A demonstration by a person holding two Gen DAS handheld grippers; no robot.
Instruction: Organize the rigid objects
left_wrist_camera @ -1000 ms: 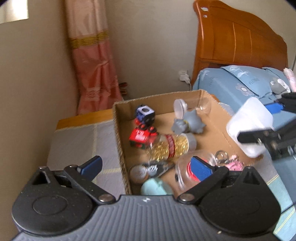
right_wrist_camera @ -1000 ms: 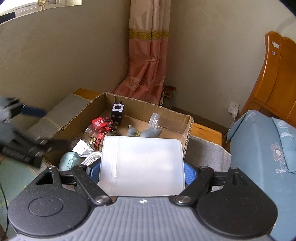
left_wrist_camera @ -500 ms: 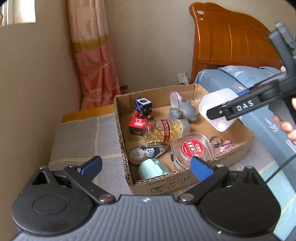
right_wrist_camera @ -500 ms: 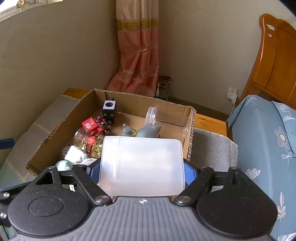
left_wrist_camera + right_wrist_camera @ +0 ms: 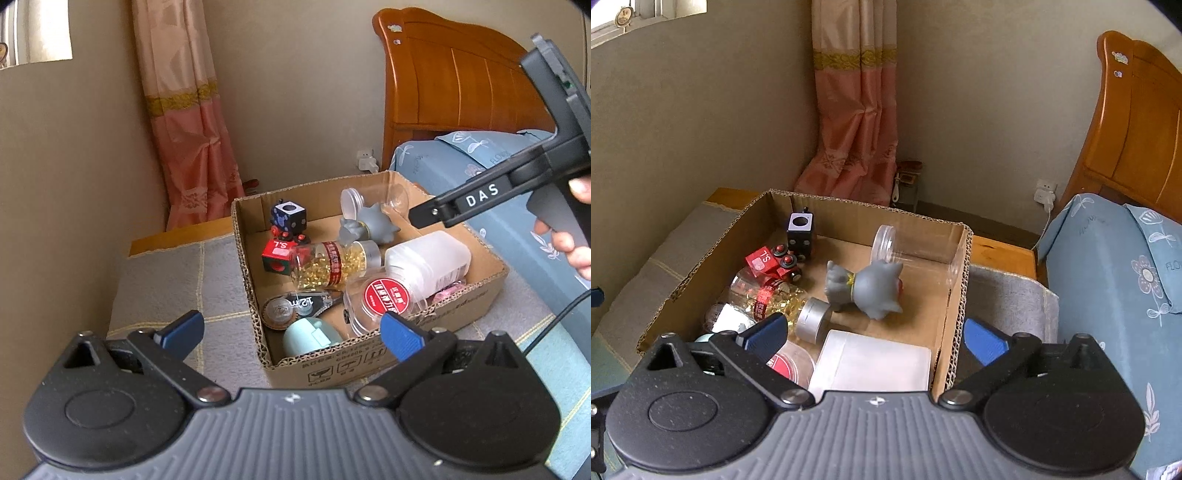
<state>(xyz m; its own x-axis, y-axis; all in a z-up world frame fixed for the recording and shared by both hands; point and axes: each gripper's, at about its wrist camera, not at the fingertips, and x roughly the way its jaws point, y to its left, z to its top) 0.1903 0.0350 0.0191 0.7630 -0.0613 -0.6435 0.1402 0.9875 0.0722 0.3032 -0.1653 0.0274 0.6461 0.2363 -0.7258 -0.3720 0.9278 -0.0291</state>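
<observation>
A cardboard box (image 5: 476, 301) (image 5: 956, 288) sits on a grey mat and holds several items. A white frosted plastic container (image 5: 428, 264) (image 5: 873, 365) lies on its side in the box's near right part, free of any gripper. My right gripper (image 5: 873, 338) is open and empty just above it; in the left wrist view its black finger (image 5: 458, 205) hangs over the box. My left gripper (image 5: 291, 330) is open and empty, in front of the box's near wall.
In the box lie a capsule bottle (image 5: 332, 264), a grey toy figure (image 5: 866, 288), a red cube (image 5: 277, 254), a black cube (image 5: 801, 236), a clear jar (image 5: 912, 251), a red-lidded round case (image 5: 386, 299) and a teal object (image 5: 312, 336). A blue-sheeted bed (image 5: 1115, 266) stands right.
The right gripper carried the white container over the box, opened and let it go; it now lies in the box. The left gripper drew back from the box.
</observation>
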